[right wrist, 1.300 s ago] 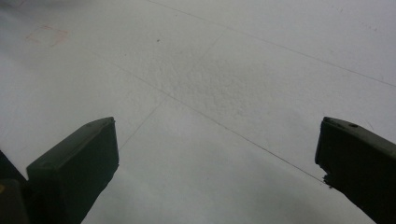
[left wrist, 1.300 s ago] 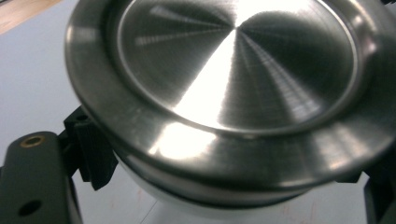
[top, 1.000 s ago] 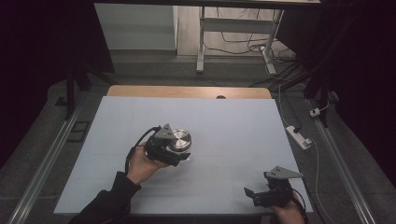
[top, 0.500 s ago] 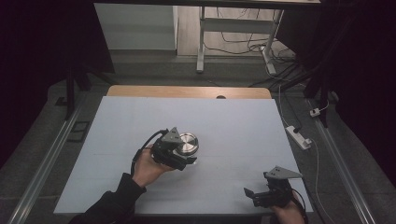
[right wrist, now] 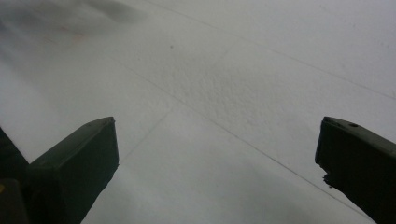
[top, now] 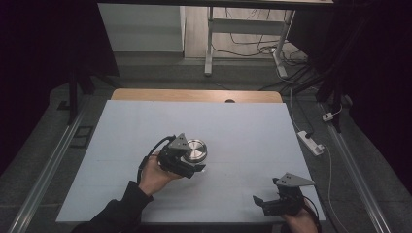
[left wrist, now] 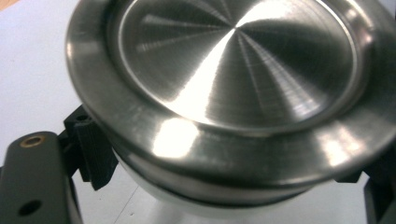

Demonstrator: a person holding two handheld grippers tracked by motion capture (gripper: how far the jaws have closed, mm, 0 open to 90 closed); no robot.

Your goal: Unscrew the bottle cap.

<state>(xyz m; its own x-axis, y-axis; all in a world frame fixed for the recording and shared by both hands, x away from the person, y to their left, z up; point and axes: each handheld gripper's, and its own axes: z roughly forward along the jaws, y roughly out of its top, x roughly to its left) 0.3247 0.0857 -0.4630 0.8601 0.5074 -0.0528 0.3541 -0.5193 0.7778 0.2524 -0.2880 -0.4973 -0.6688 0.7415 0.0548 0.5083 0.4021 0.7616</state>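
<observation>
Your left gripper (top: 192,167) was clamped on the metal disc (top: 196,149), which sat near the middle of the pale surface (top: 243,126), slightly to your left of centre. In the left gripper view, the disc (left wrist: 233,84) showed as a brushed steel round with a raised outer rim and a shallow dished centre, seated on a white base (left wrist: 196,205); the jaws pressed on opposite sides below the rim. Whether it rested on the surface or was slightly lifted could not be determined. You should have judged this part to be rigid and fairly heavy for its size, with a smooth, polished skin that could slip between hard pads. The overhanging rim was probably the safest hold, since the jaws sat under it and it would stop the part from sliding down. A level carry was advisable, because a tilt could let the weight rotate the disc in the grip. Your right gripper (top: 265,204) stood with its jaws wide apart and nothing between them, low over bare surface near your right corner, well apart from the disc.
</observation>
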